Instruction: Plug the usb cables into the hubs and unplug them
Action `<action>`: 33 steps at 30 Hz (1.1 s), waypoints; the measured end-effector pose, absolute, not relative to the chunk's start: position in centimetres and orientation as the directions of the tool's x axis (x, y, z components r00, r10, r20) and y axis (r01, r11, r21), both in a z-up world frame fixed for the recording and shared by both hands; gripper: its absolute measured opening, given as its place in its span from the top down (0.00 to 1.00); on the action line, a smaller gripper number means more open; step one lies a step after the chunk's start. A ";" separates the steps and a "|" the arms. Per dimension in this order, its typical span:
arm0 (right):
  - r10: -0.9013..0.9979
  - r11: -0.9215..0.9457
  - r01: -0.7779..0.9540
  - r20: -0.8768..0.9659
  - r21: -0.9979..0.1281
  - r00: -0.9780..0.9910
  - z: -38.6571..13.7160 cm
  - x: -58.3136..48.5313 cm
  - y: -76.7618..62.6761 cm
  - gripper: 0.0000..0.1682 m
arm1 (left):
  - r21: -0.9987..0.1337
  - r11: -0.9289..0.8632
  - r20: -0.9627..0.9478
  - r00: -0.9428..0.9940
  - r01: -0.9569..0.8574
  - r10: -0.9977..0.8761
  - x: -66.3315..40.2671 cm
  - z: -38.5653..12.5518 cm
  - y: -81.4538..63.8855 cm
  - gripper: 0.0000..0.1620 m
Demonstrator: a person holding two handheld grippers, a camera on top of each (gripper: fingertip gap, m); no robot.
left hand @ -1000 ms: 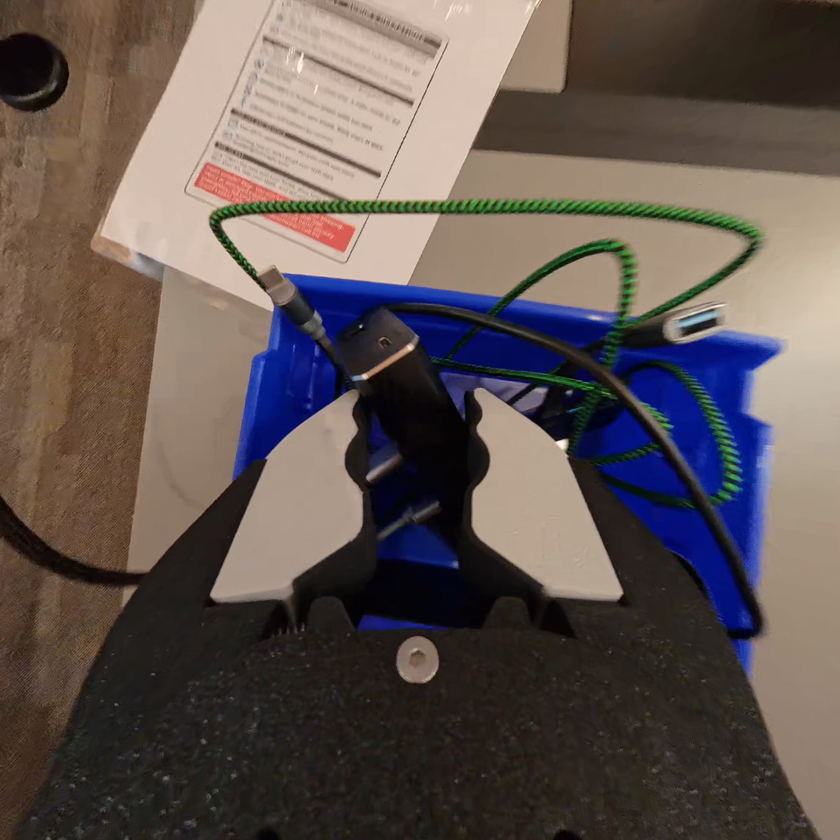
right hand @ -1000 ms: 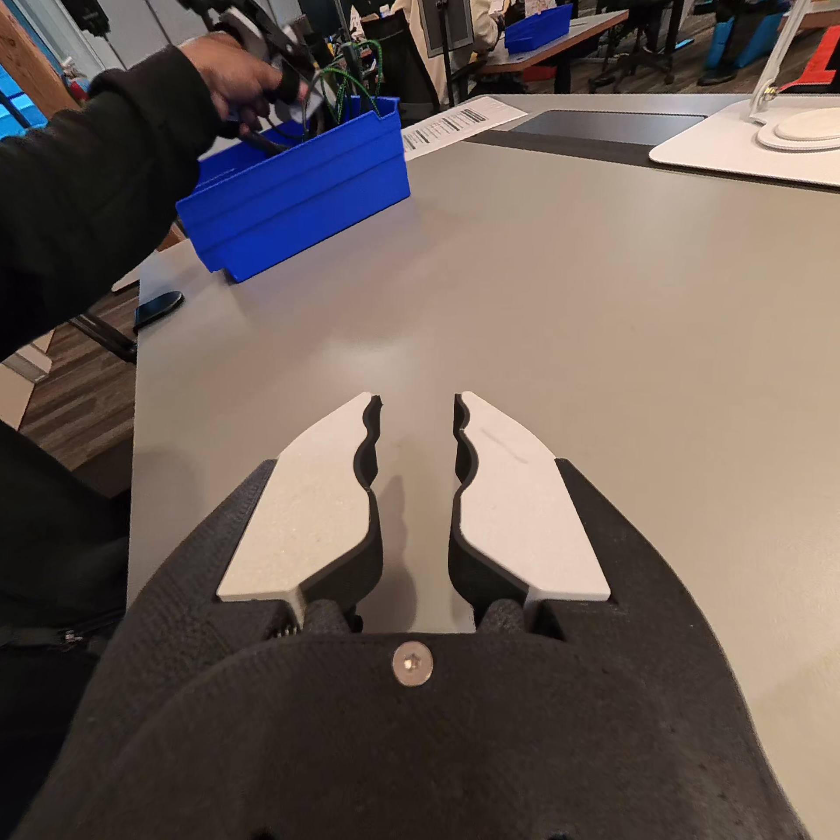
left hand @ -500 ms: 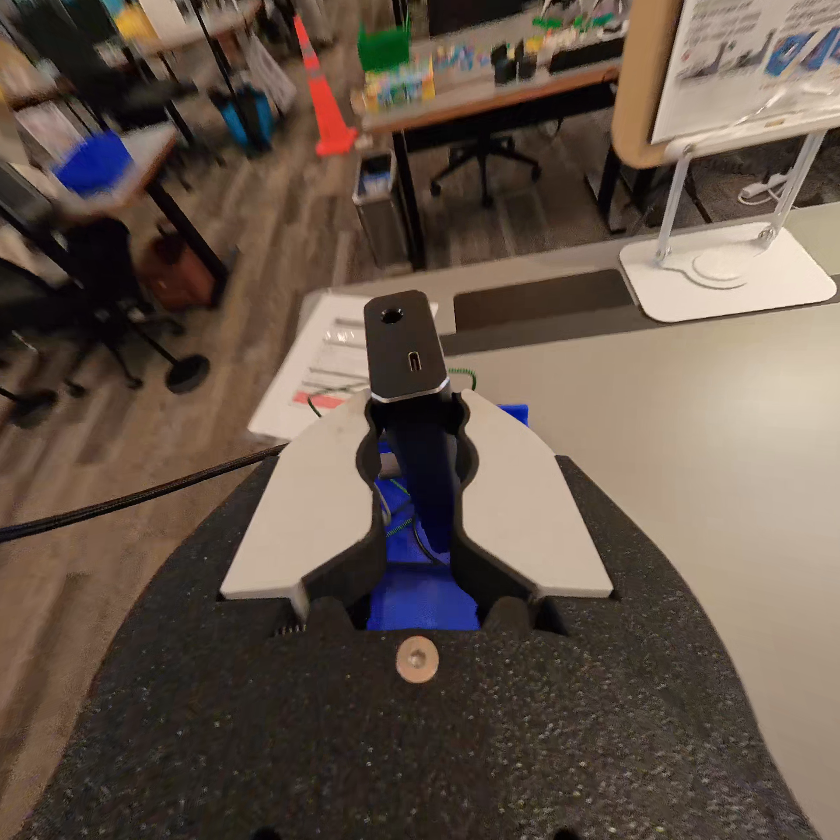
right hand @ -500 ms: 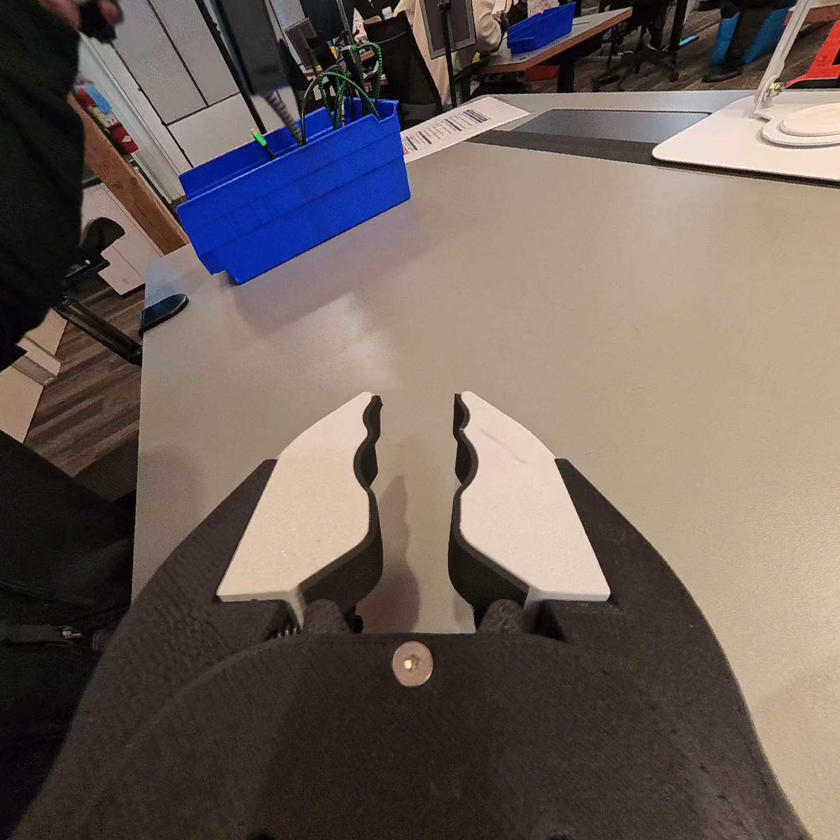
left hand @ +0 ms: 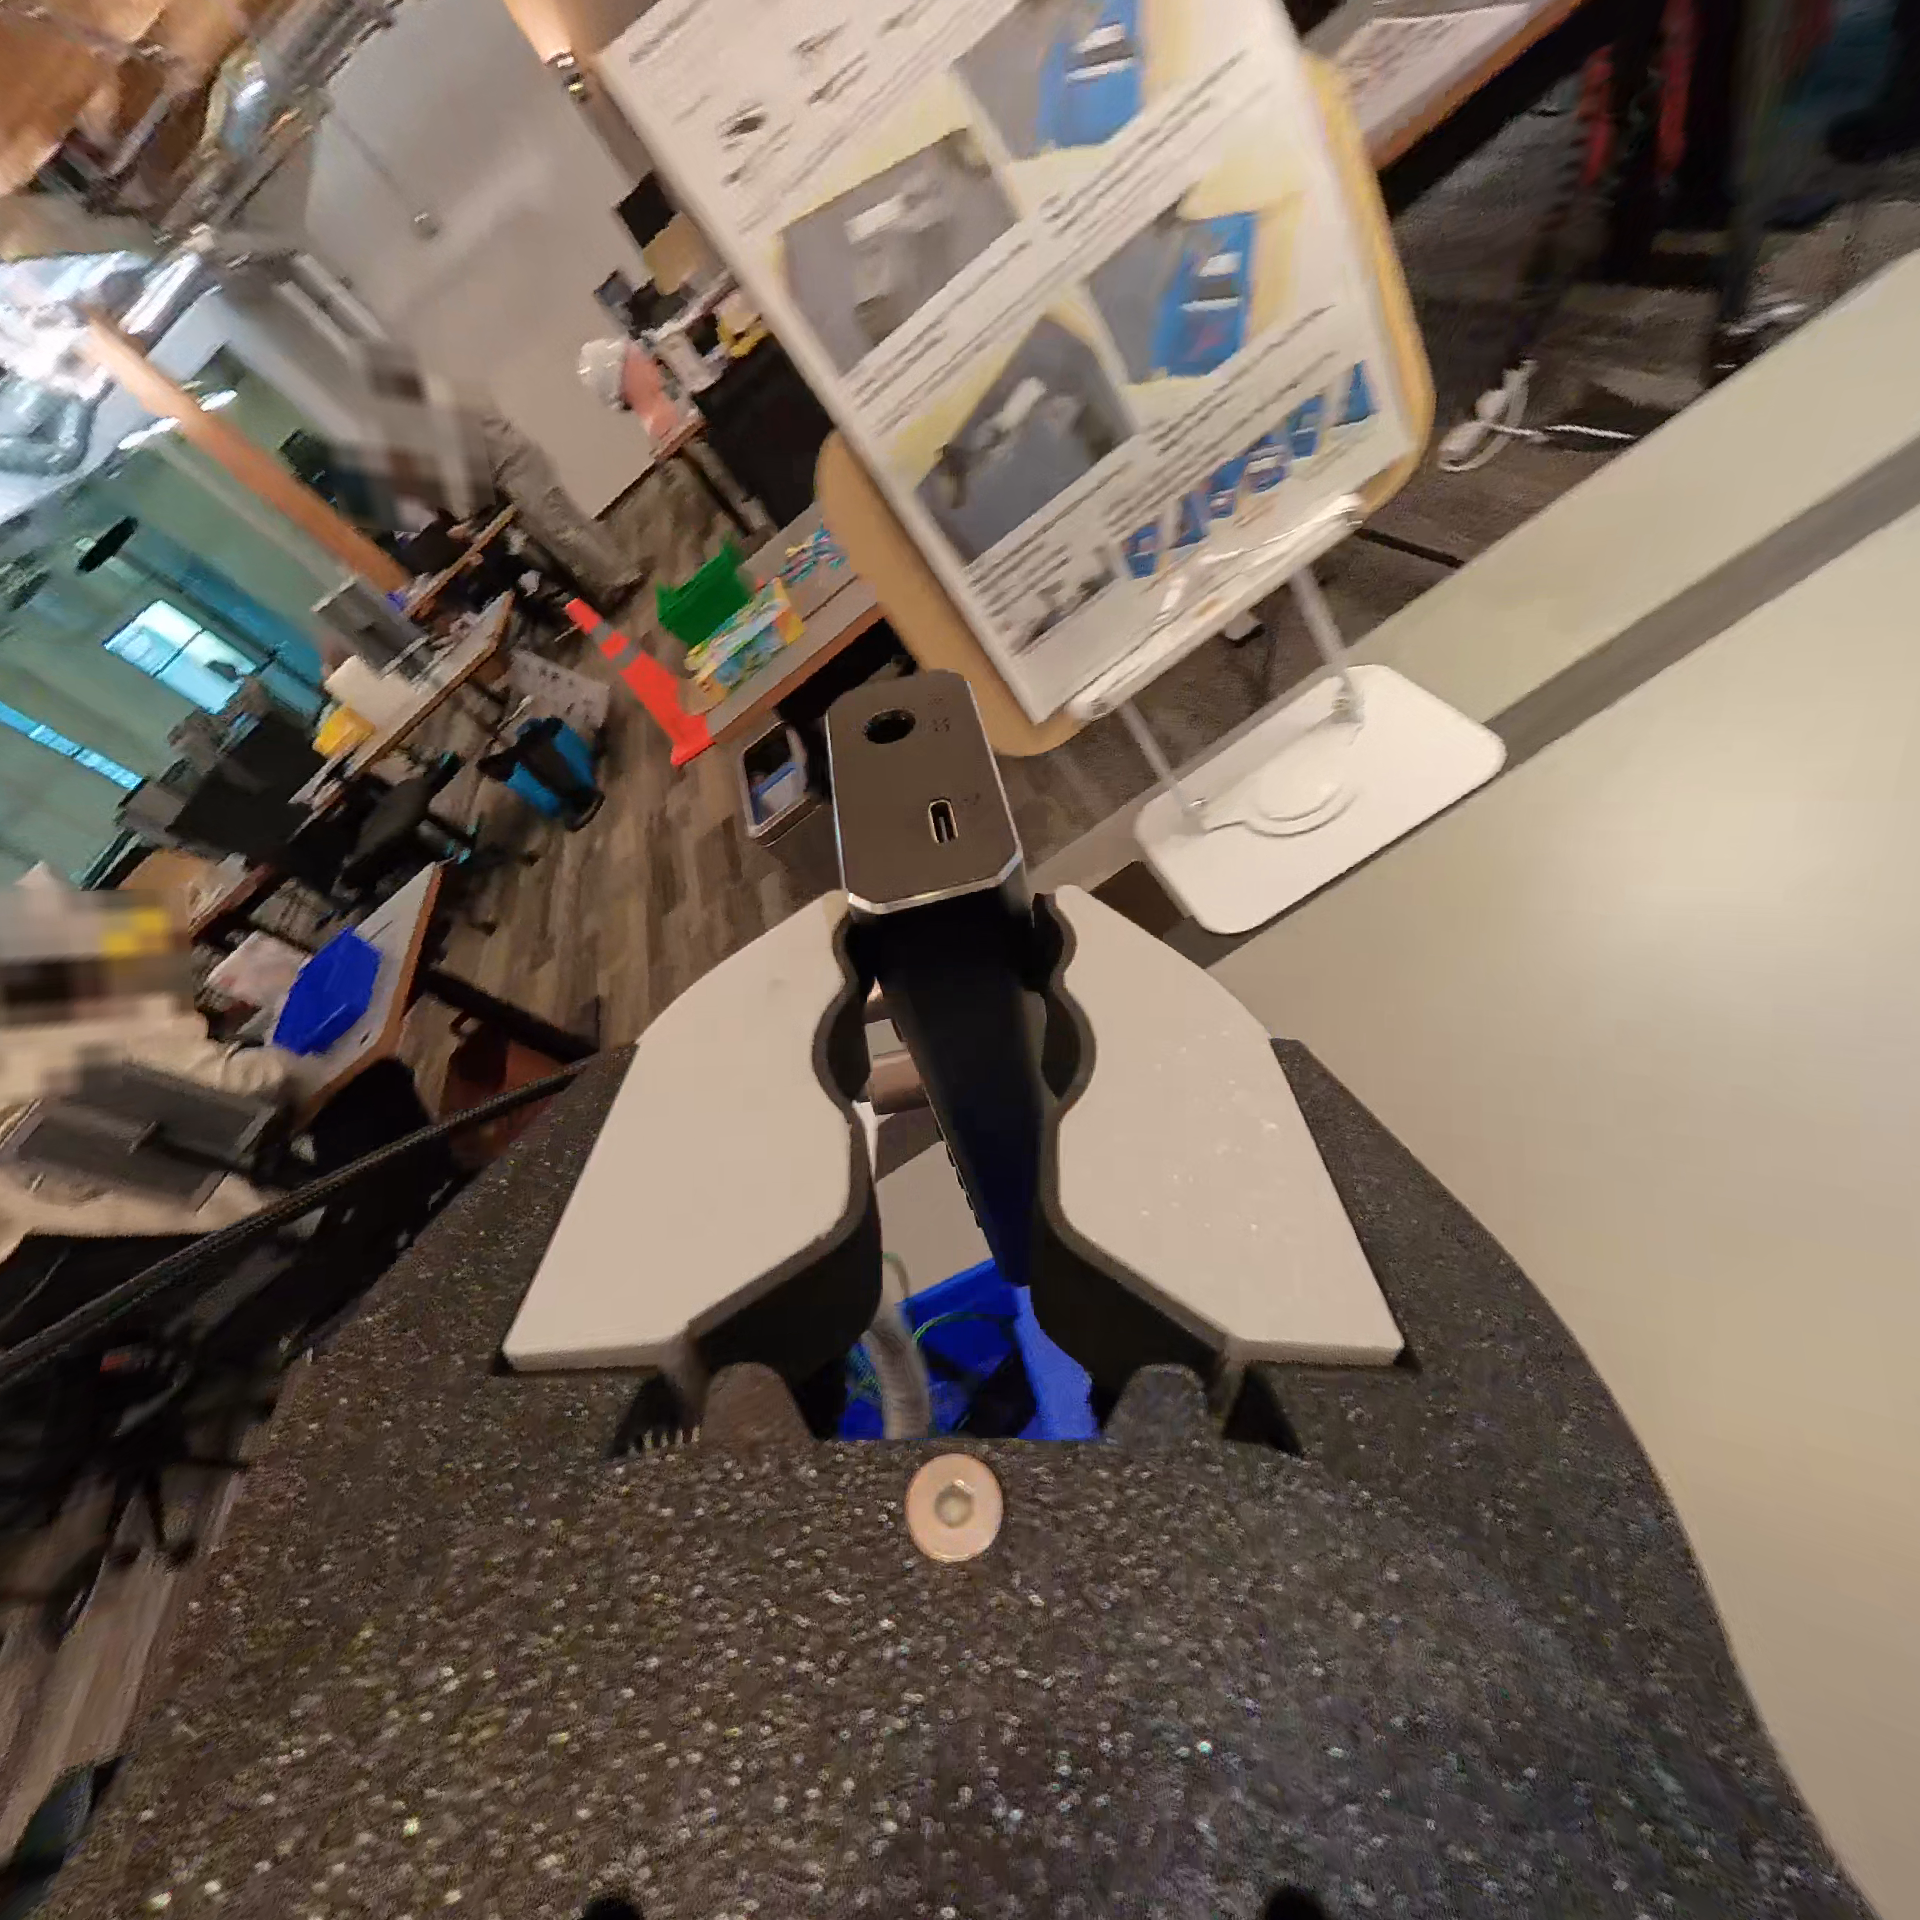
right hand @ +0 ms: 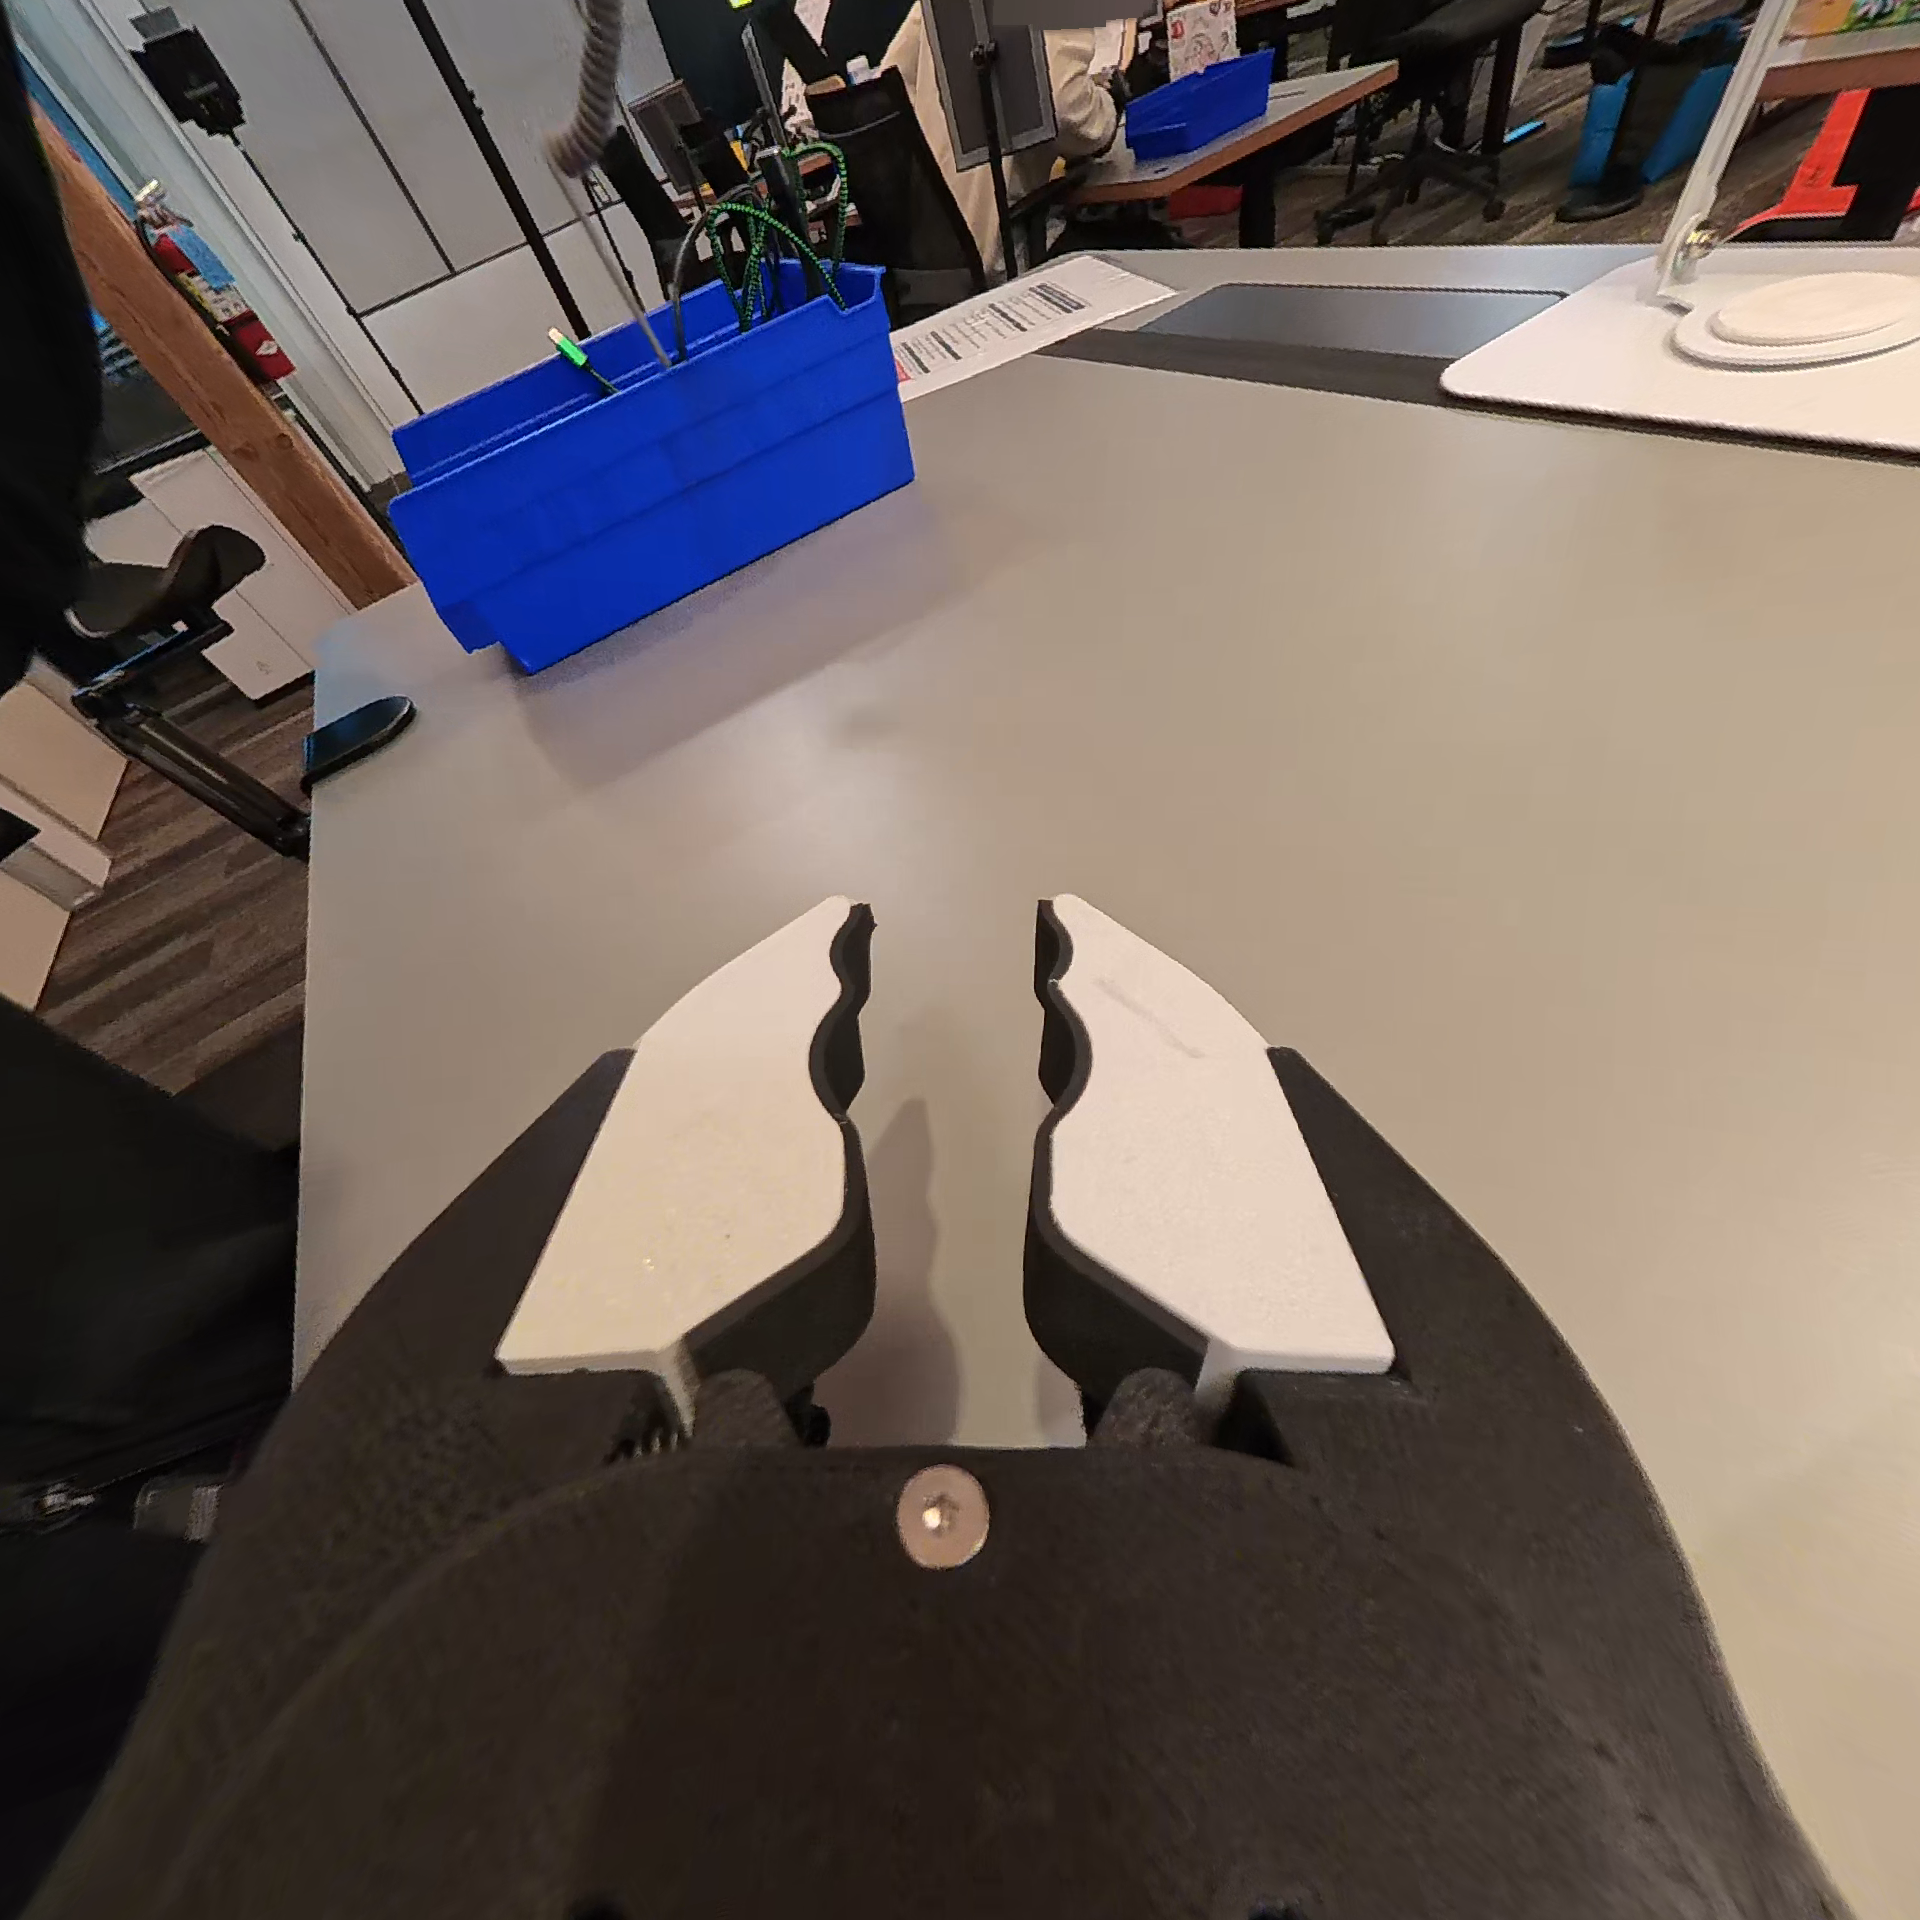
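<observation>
- In the right wrist view, a dark sleeve (right hand: 42,312) fills the far left edge, with wood-look floor below it.
- A small black object (right hand: 358,724) lies at the left edge of the grey table (right hand: 1351,831).
- The blue bin (right hand: 665,499) stands on the table's far left part, well apart from the right tool (right hand: 954,914).
- Green braided cables (right hand: 774,244) and a dark cable loop up out of the bin; a green-tipped plug (right hand: 566,348) pokes over its near rim.
- A printed sheet (right hand: 997,317) lies on the table just behind the bin's right end.
- The right tool hovers low over bare table, its two pale fingers (right hand: 717,1143) spread apart with nothing between them.
- At the far right, a white stand base (right hand: 1662,364) sits on the table.
- In the left wrist view, the left tool (left hand: 945,920) is lifted and tilted, pinching a dark hub (left hand: 920,810) between its fingers.
- The hub's end face, with a round hole and a small slot port, sticks out past the fingertips.
- Below the tool, part of the blue bin and its cables shows through the gap.
- A black braided cable (left hand: 270,1216) runs off to the left.
- To the right stands a blurred sign board (left hand: 1039,312) on the white base.
</observation>
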State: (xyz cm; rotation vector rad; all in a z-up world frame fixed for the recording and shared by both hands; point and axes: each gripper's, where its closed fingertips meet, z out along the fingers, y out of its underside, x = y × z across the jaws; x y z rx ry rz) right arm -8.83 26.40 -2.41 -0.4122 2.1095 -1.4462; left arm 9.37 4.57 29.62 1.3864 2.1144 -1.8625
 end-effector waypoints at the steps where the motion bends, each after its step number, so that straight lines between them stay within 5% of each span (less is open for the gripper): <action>1: -0.528 0.372 0.052 -0.257 -0.927 -0.809 -2.3 -9.0 26.4 0.83 | -0.788 -0.108 -0.531 -0.580 0.606 0.617 7.6 29.2 5.1 0.82; 7: -0.491 0.356 0.068 -0.249 -0.932 -0.835 -2.0 -10.0 26.2 0.83 | -0.739 -0.151 -0.518 -0.411 0.656 0.750 -2.5 23.4 7.9 0.82; 18: -0.425 0.315 0.158 -0.288 -0.936 -0.858 -1.0 -12.0 25.8 0.84 | -0.599 -0.134 -0.445 -0.189 0.789 0.875 -10.9 2.2 12.4 0.83; 26: -0.360 0.194 0.163 -0.225 -0.967 -0.905 0.8 -13.6 25.7 0.82 | -0.552 -0.283 -0.618 -0.157 0.784 0.770 -11.8 0.8 15.9 0.83; 33: -0.292 0.216 0.182 -0.241 -0.959 -0.925 -0.2 -15.3 26.1 0.74 | -0.366 -0.531 -0.832 -0.013 0.765 0.554 -10.5 -1.9 19.7 0.83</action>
